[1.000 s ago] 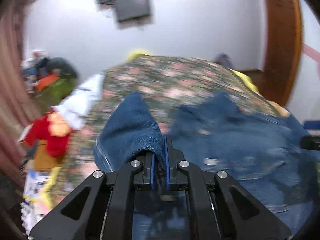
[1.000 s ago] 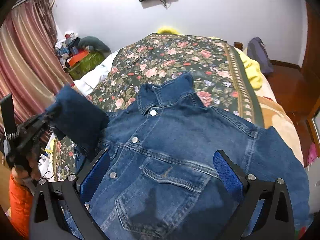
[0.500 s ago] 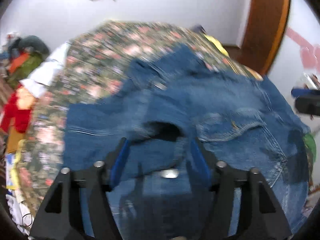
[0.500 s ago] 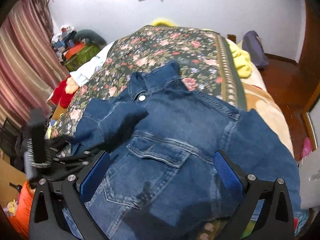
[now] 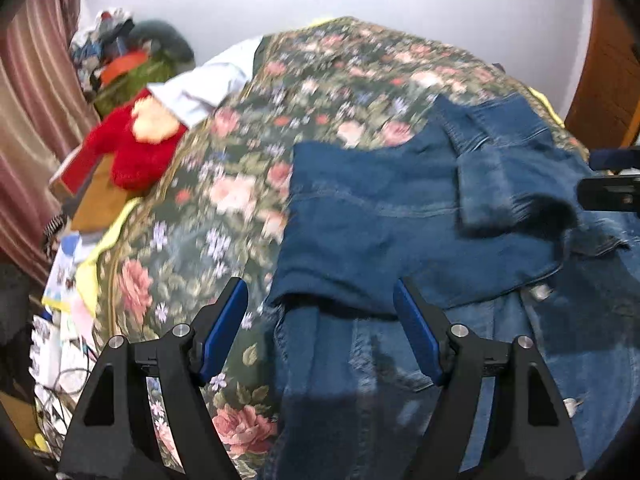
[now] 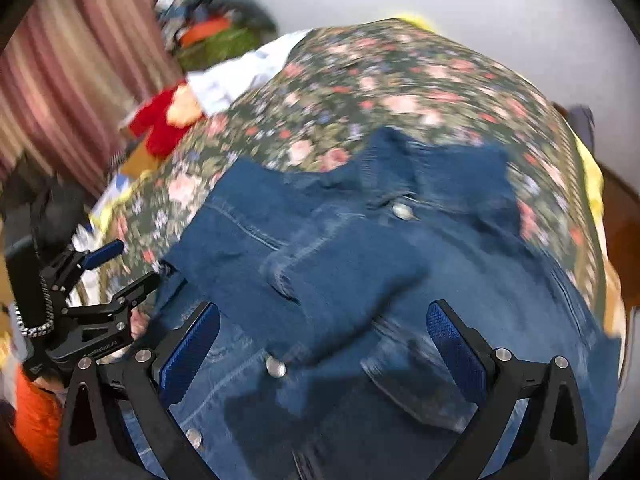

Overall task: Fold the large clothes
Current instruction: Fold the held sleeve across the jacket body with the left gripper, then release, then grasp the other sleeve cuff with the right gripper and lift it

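With its sleeve folded across, the dark blue denim jacket (image 5: 400, 216) lies ahead and right of my left gripper (image 5: 320, 320), jaws just opened, empty; right gripper (image 6: 320, 344) wide, nearer.

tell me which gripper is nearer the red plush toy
Left. The left gripper hangs at the bed's edge on the toy's side; the right gripper is over the middle of the jacket, farther off.

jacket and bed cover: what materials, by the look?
Jacket: looks like blue denim, matte, with pale stitched seams and shiny metal buttons. Bed cover: probably a woven or printed textile, dull finish, pink roses on dark green; blur leaves the weave unclear.
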{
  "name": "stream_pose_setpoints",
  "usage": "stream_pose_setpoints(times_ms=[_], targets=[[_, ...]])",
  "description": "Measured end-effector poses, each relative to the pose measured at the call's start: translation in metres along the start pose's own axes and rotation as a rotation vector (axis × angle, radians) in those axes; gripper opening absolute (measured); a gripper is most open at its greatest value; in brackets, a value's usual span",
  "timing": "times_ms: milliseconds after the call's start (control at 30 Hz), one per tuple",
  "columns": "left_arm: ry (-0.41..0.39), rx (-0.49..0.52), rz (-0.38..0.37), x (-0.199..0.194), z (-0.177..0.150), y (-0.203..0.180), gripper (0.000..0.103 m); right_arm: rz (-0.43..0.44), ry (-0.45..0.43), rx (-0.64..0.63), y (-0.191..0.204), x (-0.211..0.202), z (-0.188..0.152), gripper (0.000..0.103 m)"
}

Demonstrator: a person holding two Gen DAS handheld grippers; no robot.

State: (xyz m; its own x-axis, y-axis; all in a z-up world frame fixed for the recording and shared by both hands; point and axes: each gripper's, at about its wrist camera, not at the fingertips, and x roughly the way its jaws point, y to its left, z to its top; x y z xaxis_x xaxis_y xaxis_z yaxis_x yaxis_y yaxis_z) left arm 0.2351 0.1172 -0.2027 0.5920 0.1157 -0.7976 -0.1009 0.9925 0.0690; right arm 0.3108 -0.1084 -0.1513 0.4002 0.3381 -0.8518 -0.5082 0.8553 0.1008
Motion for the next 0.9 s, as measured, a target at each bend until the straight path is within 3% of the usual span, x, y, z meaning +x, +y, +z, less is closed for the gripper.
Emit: stream_pose_setpoints(times_ms=[267, 300, 400, 433, 533, 600, 867, 900], targets=[[0.055, -0.044, -0.025, 0.027, -0.011, 0.017, 0.075, -0.141, 0.178, -0.249, 0.048, 0.103, 0.015, 0.102], [0.056, -0.05, -0.032, 0.028, -0.013, 0.018, 0.075, -0.169, 0.18, -0.262, 0.049, 0.11, 0.014, 0.101], [0.061, -0.068, -0.046, 0.031, -0.016, 0.021, 0.075, -0.223, 0.202, -0.273, 0.047, 0.123, 0.011, 0.081], [0.068, -0.074, -0.047, 0.032, -0.017, 0.021, 0.075, -0.224, 0.178, -0.26, 0.044, 0.119, 0.013, 0.068], [0.079, -0.09, -0.05, 0.032, -0.017, 0.023, 0.075, -0.186, 0.128, -0.186, 0.029, 0.104, 0.018, 0.044], [0.071, -0.096, -0.047, 0.027, -0.017, 0.023, 0.075, -0.166, 0.098, -0.131, 0.019, 0.092, 0.021, 0.033], [0.022, -0.053, 0.017, 0.001, -0.003, 0.026, 0.075, -0.116, -0.155, 0.039, -0.017, -0.013, 0.025, 0.028], [0.012, -0.04, 0.019, -0.001, 0.001, 0.027, 0.075, -0.111, -0.182, 0.066, -0.024, -0.025, 0.024, 0.023]])
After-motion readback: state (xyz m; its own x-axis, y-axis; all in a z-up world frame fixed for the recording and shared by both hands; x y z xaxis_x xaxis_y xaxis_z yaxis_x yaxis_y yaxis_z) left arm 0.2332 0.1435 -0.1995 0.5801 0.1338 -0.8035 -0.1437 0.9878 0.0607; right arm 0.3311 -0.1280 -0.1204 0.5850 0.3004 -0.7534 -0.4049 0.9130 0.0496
